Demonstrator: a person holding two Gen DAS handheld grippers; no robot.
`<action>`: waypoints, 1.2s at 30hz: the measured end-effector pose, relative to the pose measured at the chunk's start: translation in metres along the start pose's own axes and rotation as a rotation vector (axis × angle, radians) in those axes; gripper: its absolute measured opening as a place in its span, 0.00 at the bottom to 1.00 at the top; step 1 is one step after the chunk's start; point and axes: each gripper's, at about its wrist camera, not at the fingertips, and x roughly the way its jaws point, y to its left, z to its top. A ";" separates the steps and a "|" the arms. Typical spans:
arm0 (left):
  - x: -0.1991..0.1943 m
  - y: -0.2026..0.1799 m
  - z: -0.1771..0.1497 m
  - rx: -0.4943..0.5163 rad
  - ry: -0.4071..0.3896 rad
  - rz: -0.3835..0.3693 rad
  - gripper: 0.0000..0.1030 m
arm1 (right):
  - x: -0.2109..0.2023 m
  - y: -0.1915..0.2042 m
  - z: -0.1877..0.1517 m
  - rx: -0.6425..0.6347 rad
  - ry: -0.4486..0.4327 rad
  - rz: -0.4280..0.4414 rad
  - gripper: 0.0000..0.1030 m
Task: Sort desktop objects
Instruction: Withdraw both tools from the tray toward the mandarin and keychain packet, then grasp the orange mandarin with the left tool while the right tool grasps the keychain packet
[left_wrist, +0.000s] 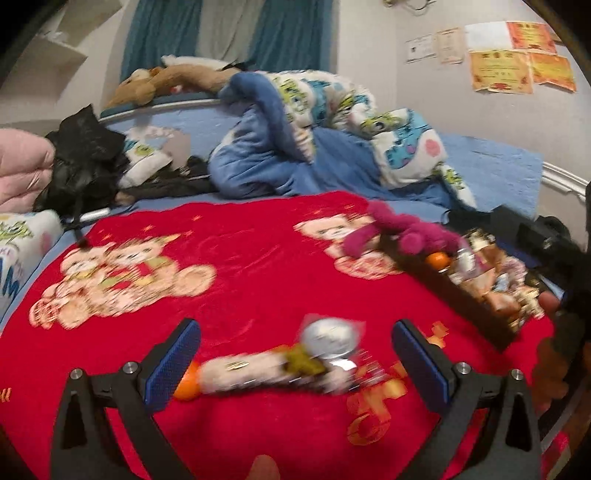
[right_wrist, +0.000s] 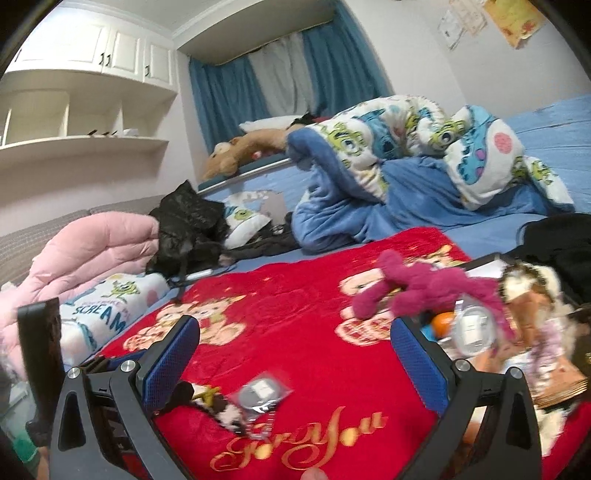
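A small plush cow toy (left_wrist: 258, 371) lies on the red bear blanket (left_wrist: 240, 258) between my left gripper's open fingers (left_wrist: 295, 350), with a clear bag holding a silvery disc (left_wrist: 330, 338) on it and an orange ball (left_wrist: 186, 380) by the left pad. In the right wrist view the toy (right_wrist: 218, 404) and bag (right_wrist: 260, 393) lie low between my open right gripper's fingers (right_wrist: 295, 350). A dark box (left_wrist: 461, 291) at the right holds a magenta plush (right_wrist: 424, 288), an orange ball (right_wrist: 443, 323), a packet and dolls.
A blue cartoon duvet (right_wrist: 406, 158) is heaped behind the blanket. Black clothing (right_wrist: 188, 225) and a pink quilt (right_wrist: 92, 251) lie at the left. More dark cloth (right_wrist: 561, 236) sits behind the box. The left gripper's body (right_wrist: 40, 354) shows at the far left.
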 end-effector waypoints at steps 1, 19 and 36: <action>0.000 0.010 -0.003 -0.004 0.009 0.021 1.00 | 0.003 0.003 -0.001 -0.001 0.005 0.011 1.00; 0.032 0.088 -0.020 -0.105 0.150 0.165 1.00 | 0.073 0.021 -0.028 0.063 0.126 0.117 1.00; 0.065 0.111 -0.032 -0.175 0.270 0.261 1.00 | 0.135 -0.007 -0.059 0.246 0.391 0.076 0.81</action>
